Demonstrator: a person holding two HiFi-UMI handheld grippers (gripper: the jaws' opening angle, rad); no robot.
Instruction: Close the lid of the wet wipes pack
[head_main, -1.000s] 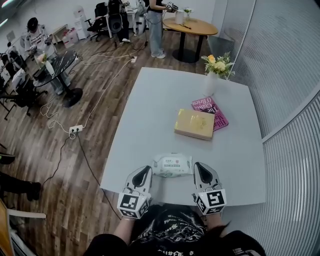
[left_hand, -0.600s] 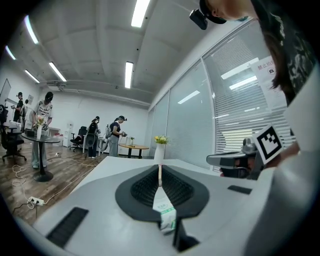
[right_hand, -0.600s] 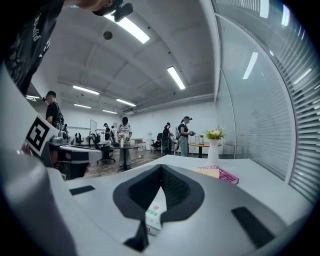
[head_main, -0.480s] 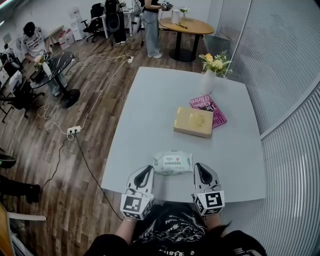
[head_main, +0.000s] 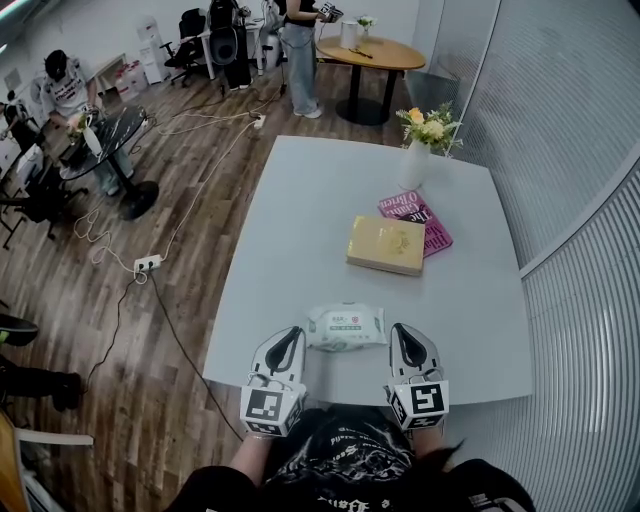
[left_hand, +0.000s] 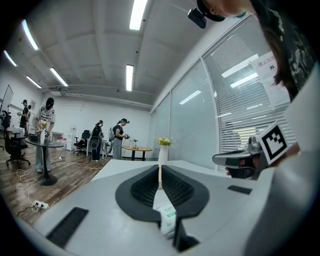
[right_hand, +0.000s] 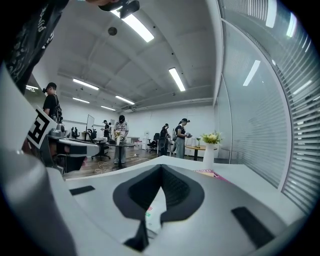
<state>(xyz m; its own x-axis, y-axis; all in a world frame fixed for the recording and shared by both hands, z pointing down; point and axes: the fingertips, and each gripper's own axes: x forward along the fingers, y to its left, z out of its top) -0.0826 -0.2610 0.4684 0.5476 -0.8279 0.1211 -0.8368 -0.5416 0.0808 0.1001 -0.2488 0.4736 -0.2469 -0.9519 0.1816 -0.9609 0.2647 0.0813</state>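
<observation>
Head view: you hold both grippers at the near edge of the white table, flanking the wet wipes pack.
Your left gripper and right gripper are both clenched on nothing, one just beside each end of the flat-lying pack. Farther back, a yellow box partly covers a pink book, near a vase of flowers.

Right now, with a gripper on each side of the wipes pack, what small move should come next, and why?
Probably lift the right gripper and bring it inward over the wet wipes pack, ready to press the lid down. Both it and the left gripper are shut and flank the pack on the table; neither is above its top.
</observation>
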